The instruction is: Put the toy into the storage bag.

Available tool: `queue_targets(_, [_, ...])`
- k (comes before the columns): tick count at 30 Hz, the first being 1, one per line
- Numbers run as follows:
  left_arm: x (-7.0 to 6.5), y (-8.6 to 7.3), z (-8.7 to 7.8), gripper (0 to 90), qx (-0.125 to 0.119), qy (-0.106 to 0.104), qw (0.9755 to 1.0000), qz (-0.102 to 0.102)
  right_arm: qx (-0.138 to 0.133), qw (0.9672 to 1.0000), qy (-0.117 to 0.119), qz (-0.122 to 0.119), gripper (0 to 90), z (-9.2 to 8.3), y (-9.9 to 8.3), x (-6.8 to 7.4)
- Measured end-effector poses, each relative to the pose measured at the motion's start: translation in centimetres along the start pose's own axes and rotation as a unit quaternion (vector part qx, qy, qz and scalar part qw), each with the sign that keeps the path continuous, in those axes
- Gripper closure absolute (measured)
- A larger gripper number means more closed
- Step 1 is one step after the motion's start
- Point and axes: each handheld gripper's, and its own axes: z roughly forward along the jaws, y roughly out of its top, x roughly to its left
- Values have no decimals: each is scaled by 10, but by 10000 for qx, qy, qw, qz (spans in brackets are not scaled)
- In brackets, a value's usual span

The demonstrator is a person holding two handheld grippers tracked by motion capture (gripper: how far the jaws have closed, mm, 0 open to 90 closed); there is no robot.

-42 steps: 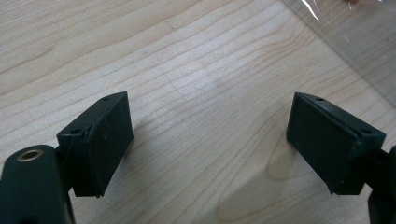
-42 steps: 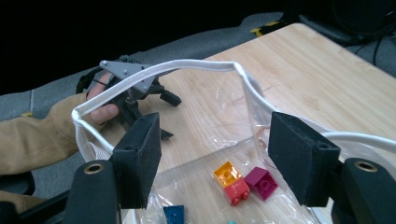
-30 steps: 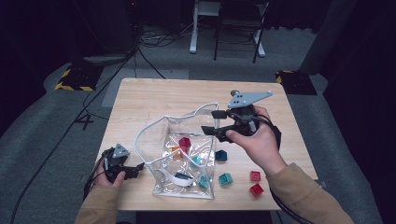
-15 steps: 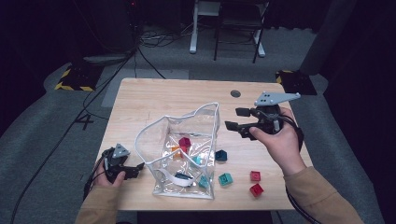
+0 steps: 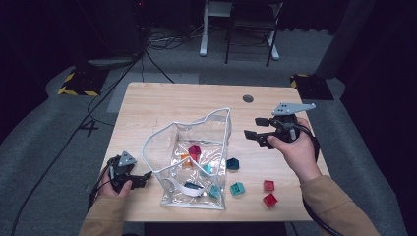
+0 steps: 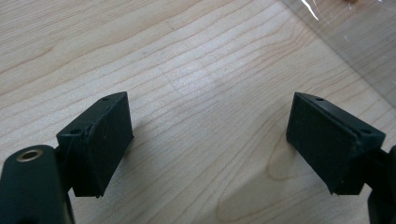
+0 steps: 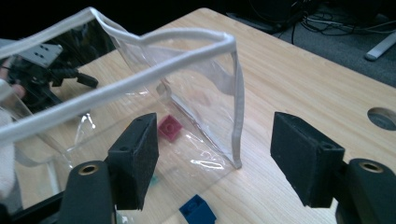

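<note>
A clear plastic bag (image 5: 167, 147) with a white rim stands open at the table's middle, holding several small bricks, among them a dark red one (image 5: 194, 150). My right gripper (image 5: 252, 127) hovers to the right of the bag, pointing at it. Its jaws have just been opening and nothing is gripped. In the right gripper view the gripper (image 7: 215, 158) faces the bag's corner seam (image 7: 237, 116), with a dark blue brick (image 7: 197, 210) below. My left gripper (image 5: 143, 178) rests open by the bag's left side, with bare wood between the jaws (image 6: 210, 140).
Loose bricks lie right of the bag: dark blue (image 5: 232, 163), teal (image 5: 237, 188) and two red (image 5: 268, 185), (image 5: 269, 199). A round hole (image 5: 248, 98) sits in the table's far right part. Cables and furniture legs stand beyond the far edge.
My right gripper has drawn back to the right and lower, away from the bag's far right corner. The left gripper and the bag have stayed in place.
</note>
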Motion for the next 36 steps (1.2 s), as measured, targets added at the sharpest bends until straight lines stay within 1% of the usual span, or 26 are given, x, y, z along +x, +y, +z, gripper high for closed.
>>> queue_targets(6, [0, 0, 0, 148, -1, -1, 10000, -2, 178, 9998, -6, 76, 317, 15, -18, -9])
queue_targets(17, [0, 0, 0, 148, 0, 0, 10000, 0, 417, 9989, 56, 185, 310, 41, -49, -20])
queue_targets(20, [0, 0, 0, 148, 0, -1, 10000, -2, 502, 9986, 79, 175, 306, 49, -58, -22])
queue_targets(29, [0, 0, 0, 148, 1, -1, 10000, 0, 710, 9972, 175, 155, 305, 67, -78, -23])
queue_targets(36, [0, 0, 0, 148, 1, -1, 10000, 0, 907, 9952, 361, 61, 308, 83, -91, -19])
